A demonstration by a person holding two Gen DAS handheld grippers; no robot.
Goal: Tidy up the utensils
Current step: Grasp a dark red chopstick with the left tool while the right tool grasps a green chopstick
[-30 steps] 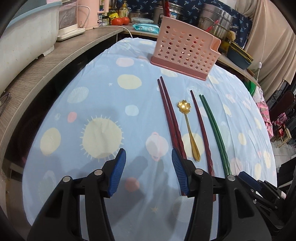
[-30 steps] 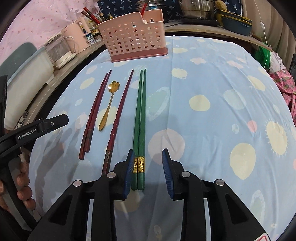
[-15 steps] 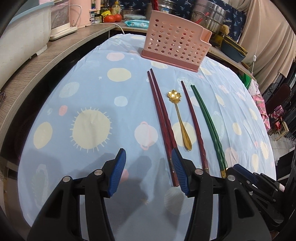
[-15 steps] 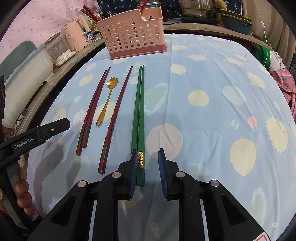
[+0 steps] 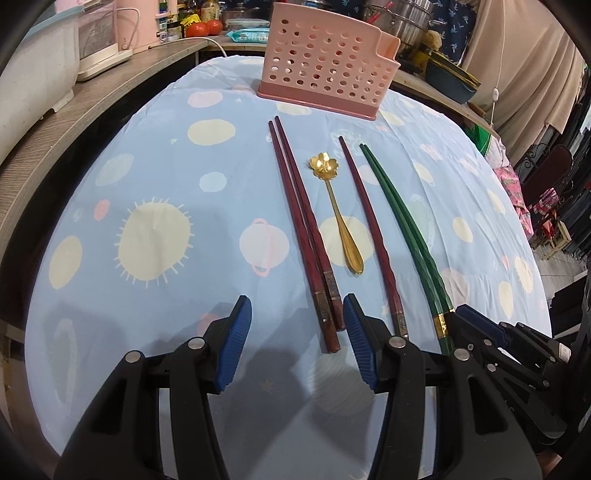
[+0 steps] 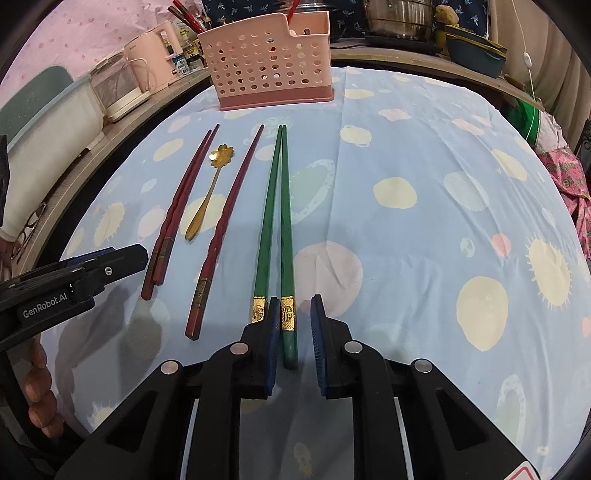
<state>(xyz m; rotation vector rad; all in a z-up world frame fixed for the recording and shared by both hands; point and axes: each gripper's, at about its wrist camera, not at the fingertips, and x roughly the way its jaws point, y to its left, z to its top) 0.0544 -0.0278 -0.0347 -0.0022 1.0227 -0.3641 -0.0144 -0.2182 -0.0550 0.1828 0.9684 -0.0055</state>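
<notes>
On the blue spotted cloth lie a red chopstick pair, a gold flower spoon, a single red chopstick and a green chopstick pair. A pink perforated holder stands at the far end. My left gripper is open, and the red pair's near ends sit just inside its right pad. My right gripper is closing over the green pair's gold-banded ends. One green stick lies between the pads with a gap on its right.
A wooden counter curves along the left with a pink kettle and white appliances. Pots and bowls crowd the shelf behind the holder. A person's fingers hold the left gripper's body.
My left gripper has shifted right, so the red pair's ends now sit between its pads. My right gripper's jaws have narrowed around the green chopstick ends.
</notes>
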